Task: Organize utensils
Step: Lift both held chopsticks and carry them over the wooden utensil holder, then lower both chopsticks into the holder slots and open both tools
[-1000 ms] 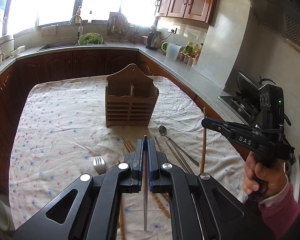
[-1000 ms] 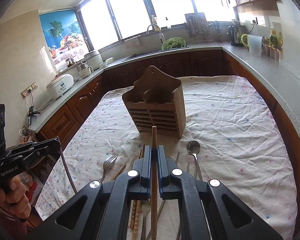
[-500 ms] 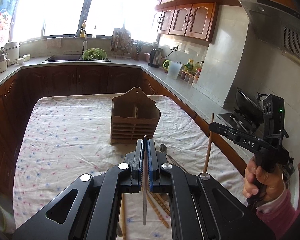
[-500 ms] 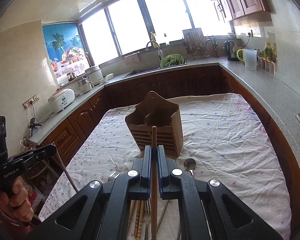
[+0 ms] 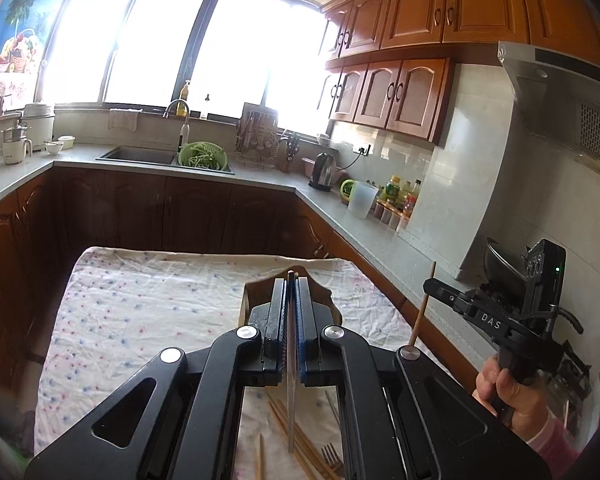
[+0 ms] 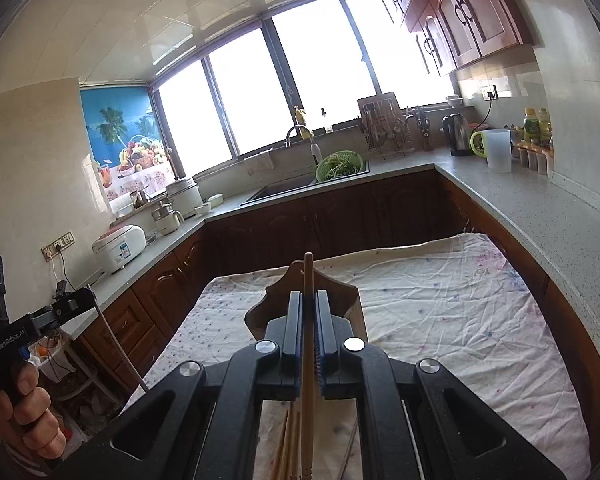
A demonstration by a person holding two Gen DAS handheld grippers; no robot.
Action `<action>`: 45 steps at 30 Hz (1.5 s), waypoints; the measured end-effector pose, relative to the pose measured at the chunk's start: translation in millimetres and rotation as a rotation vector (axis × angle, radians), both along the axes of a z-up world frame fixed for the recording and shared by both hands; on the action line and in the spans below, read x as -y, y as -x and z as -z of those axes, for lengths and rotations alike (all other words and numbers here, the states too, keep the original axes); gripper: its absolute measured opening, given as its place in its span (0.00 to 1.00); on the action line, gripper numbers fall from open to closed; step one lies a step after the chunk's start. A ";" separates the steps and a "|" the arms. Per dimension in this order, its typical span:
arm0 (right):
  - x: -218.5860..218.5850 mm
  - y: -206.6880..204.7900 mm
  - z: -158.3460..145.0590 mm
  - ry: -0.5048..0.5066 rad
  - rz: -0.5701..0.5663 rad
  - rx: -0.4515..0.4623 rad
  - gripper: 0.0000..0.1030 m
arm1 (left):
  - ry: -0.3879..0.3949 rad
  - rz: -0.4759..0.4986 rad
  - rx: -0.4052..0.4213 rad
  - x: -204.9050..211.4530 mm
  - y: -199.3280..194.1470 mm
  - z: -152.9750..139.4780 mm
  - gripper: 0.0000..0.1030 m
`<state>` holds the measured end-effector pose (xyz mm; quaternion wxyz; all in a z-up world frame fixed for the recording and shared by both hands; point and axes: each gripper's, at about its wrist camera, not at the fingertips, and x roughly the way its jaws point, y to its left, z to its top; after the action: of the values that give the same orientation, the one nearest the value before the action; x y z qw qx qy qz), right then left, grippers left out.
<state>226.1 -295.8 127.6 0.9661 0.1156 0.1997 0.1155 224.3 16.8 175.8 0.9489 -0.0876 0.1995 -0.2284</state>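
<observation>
My left gripper point(image 5: 290, 286) is shut on a thin metal utensil handle point(image 5: 291, 408) that hangs down between its fingers. My right gripper point(image 6: 309, 300) is shut on a wooden chopstick point(image 6: 308, 380) held upright; it also shows in the left wrist view point(image 5: 422, 308). Both are raised above the table. The wooden utensil holder point(image 6: 342, 300) stands on the cloth just beyond the fingers, mostly hidden by them; its edge shows in the left wrist view point(image 5: 324, 294). Loose chopsticks point(image 5: 300, 444) and a fork point(image 5: 332, 456) lie on the cloth below.
The table carries a white spotted cloth point(image 5: 140, 312). Dark cabinets and a grey counter point(image 6: 520, 208) wrap around it, with a sink point(image 5: 140, 155), a green colander point(image 5: 202, 156), a kettle point(image 6: 456, 136) and bottles. The left gripper shows at the right wrist view's left edge point(image 6: 40, 316).
Both grippers have risen and tilted upward with their utensils; the table and holder have dropped low in both views and the holder is now mostly hidden behind the fingers.
</observation>
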 end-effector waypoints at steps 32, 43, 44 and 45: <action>8.6 -135.6 51.0 -0.105 0.163 0.236 0.05 | 0.085 -0.187 0.016 36.2 -171.0 76.6 0.03; 14.9 -139.3 61.8 -0.071 0.148 0.141 0.06 | 0.045 -0.170 -0.028 41.1 -175.1 89.6 0.03; 15.7 -140.1 60.9 -0.072 0.143 0.134 0.06 | 0.042 -0.170 -0.030 41.4 -175.2 89.2 0.03; 16.0 -140.6 60.8 -0.070 0.141 0.127 0.06 | 0.038 -0.171 -0.033 42.0 -175.6 88.8 0.03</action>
<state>366.7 -311.8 66.8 0.9779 0.1556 0.1251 0.0611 399.9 -25.2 87.0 0.9597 -0.1263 0.2025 -0.1487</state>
